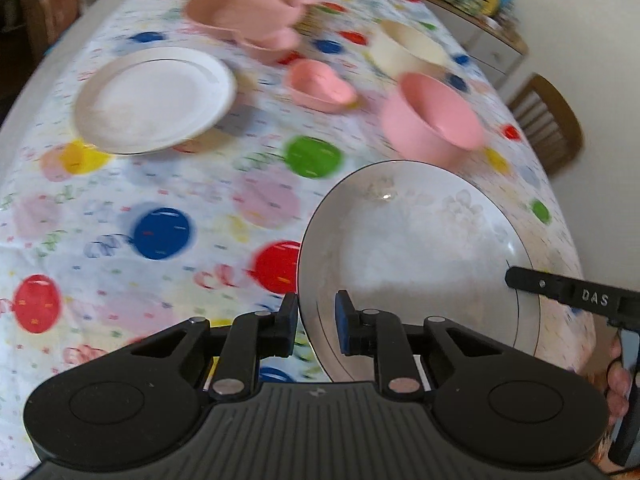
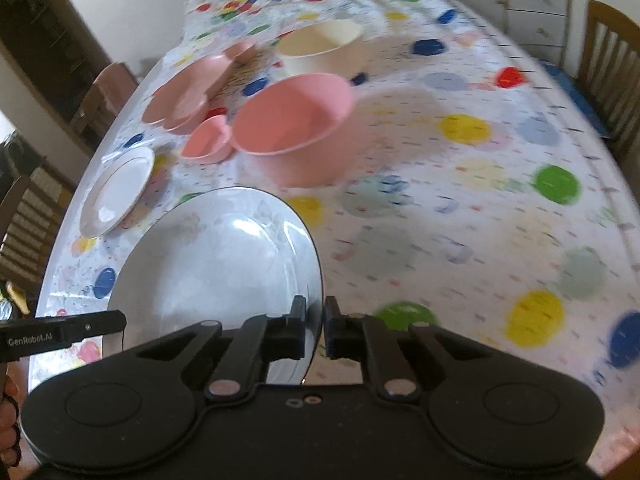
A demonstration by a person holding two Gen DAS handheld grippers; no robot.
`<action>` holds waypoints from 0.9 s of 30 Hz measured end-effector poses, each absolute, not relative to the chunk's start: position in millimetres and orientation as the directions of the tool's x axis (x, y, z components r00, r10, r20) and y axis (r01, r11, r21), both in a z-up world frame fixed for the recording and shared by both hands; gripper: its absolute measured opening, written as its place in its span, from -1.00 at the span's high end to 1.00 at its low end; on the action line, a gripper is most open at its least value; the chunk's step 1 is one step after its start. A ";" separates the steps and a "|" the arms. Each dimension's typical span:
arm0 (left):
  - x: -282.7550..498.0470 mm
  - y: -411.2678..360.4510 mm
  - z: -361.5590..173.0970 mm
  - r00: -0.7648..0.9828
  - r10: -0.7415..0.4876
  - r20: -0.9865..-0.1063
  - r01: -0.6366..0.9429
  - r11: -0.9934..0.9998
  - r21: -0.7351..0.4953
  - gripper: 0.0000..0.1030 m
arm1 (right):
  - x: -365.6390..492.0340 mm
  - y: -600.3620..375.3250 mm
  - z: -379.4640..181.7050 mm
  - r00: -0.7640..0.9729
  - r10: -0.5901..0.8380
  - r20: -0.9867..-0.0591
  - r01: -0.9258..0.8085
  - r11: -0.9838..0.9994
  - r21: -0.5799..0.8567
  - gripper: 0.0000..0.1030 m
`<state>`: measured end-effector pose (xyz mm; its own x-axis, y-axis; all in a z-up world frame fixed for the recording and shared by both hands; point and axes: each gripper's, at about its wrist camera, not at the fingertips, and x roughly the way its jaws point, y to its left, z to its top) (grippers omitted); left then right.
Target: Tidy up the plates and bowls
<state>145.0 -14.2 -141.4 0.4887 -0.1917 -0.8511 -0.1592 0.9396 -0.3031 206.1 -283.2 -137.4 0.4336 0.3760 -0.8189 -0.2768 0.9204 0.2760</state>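
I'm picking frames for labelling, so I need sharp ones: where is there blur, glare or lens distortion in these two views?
Left wrist view: pink bowls and tablecloth smeared by motion, held plate sharp with a small glint. Right wrist view: cloth streaked, window glare on the plate. Both: fisheye bends the table edges.

A white plate (image 2: 212, 268) is clamped by its right rim between the fingers of the right gripper (image 2: 314, 330), and its left edge is met by the left gripper (image 2: 116, 326). Beyond it, a pink bowl (image 2: 292, 116), a cream bowl (image 2: 320, 46) and a small plate (image 2: 116, 192) are seen on the dotted tablecloth (image 2: 480, 208).
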 end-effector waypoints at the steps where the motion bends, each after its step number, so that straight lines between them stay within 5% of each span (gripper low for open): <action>1: 144.6 -20.4 -141.1 0.487 -0.205 -0.849 -0.141 0.941 -0.307 0.64 | 203.0 -290.1 -136.9 0.441 0.368 -0.819 -0.264 0.925 0.273 0.85; 27: 159.8 -142.9 -142.0 0.444 -0.220 -0.869 -0.099 0.952 -0.291 0.64 | 215.6 -418.4 -153.0 0.425 0.343 -0.837 -0.179 0.939 0.294 0.82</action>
